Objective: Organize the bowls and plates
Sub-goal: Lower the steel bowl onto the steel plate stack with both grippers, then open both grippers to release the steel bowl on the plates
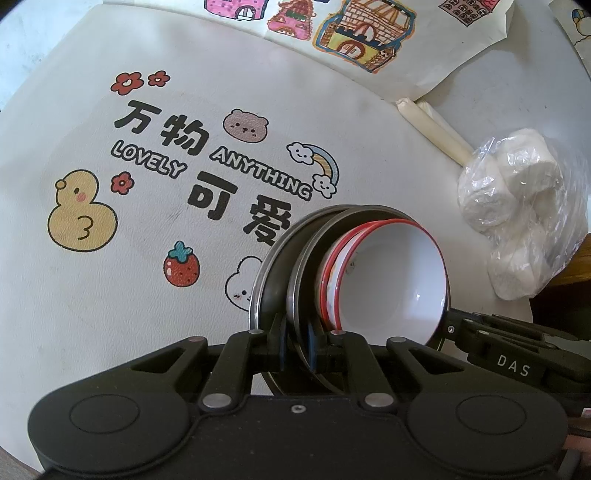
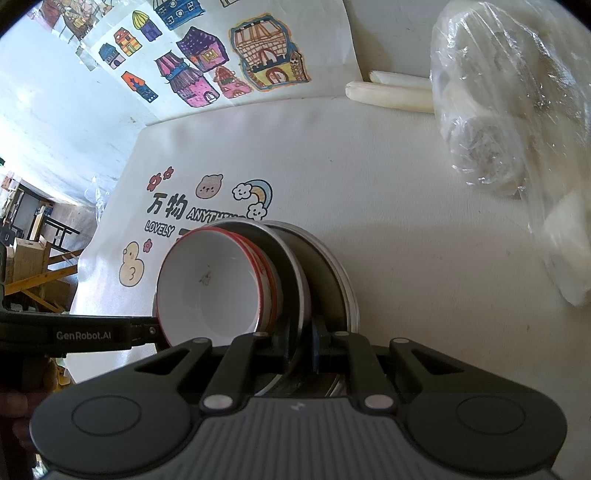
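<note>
Two dark metal plates point(image 1: 271, 280) lie nested, with two red-rimmed white bowls point(image 1: 388, 280) stacked inside them. My left gripper point(image 1: 297, 347) is shut on the near rim of the plates, its blue pads on either side of the edge. From the opposite side my right gripper point(image 2: 300, 347) is shut on the plates' rim point(image 2: 295, 295) in the same way. The bowls point(image 2: 210, 291) sit just left of it. Each gripper shows in the other view: the right gripper point(image 1: 452, 326) at the bowl's edge, the left gripper point(image 2: 153, 328) likewise. I cannot tell whether the stack rests on the cloth.
A white tablecloth point(image 1: 110, 314) with cartoon prints covers the table. A clear bag of white buns point(image 1: 517, 206) lies to the right, two pale sticks point(image 1: 432, 129) beside it. A sheet with drawn houses point(image 1: 362, 33) lies at the back. The table edge point(image 2: 96, 236) falls off at left.
</note>
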Available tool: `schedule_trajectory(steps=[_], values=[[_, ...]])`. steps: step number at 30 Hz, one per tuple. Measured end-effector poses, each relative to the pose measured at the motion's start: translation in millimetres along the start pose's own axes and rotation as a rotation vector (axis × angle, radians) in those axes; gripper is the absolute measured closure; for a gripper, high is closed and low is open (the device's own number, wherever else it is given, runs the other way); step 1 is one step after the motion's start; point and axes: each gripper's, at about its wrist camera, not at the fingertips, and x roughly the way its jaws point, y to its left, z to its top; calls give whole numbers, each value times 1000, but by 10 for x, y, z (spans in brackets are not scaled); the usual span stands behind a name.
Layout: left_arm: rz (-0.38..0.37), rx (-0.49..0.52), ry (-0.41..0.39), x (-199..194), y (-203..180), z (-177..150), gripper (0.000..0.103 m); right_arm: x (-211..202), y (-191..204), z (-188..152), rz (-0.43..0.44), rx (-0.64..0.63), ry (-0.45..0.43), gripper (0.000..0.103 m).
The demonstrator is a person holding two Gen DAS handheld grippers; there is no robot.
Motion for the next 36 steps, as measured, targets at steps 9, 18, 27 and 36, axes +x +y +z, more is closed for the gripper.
schedule_trajectory(steps=[9, 18, 27, 36], values=[[2, -7, 1, -11, 10, -4, 92, -4, 6, -26, 1, 28, 0, 88], [18, -16, -12, -71, 0, 7, 85, -59, 0, -55, 2, 41, -14, 88], [37, -10, -35, -140, -36, -8, 79, -108, 19, -92, -3, 50, -35, 87], [66, -17, -69, -223, -40, -75, 60, -178, -3, -136, -18, 74, -65, 68]])
